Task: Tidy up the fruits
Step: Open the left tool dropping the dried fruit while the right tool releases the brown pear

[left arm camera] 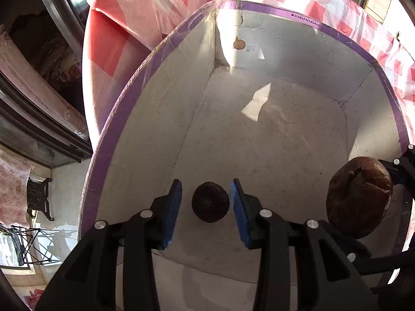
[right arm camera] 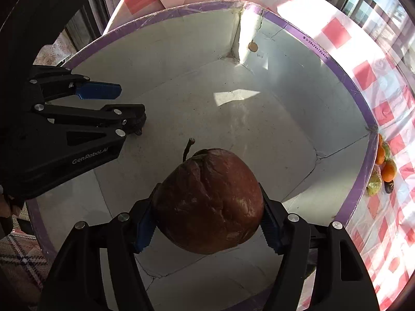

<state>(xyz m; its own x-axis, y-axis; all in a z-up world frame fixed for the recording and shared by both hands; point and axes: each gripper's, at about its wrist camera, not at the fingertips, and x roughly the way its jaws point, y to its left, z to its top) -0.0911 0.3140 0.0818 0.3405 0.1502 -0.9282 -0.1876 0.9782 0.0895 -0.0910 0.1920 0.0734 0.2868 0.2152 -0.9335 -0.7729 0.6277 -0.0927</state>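
A white cardboard box with a purple taped rim fills both views. A small dark round fruit lies on the box floor. My left gripper hangs over it with its blue pads on either side, and floor shows between pad and fruit. In the right wrist view the left gripper reaches in from the left, the small fruit peeking out by its lower fingertip. My right gripper is shut on a large wrinkled brown fruit with a stem, held above the box floor. The large brown fruit also appears at the right.
The box rests on a red-and-white checked tablecloth. Oranges and a green fruit lie on the cloth outside the box's right wall. A small brown spot marks the far wall. The table edge and floor fall away at left.
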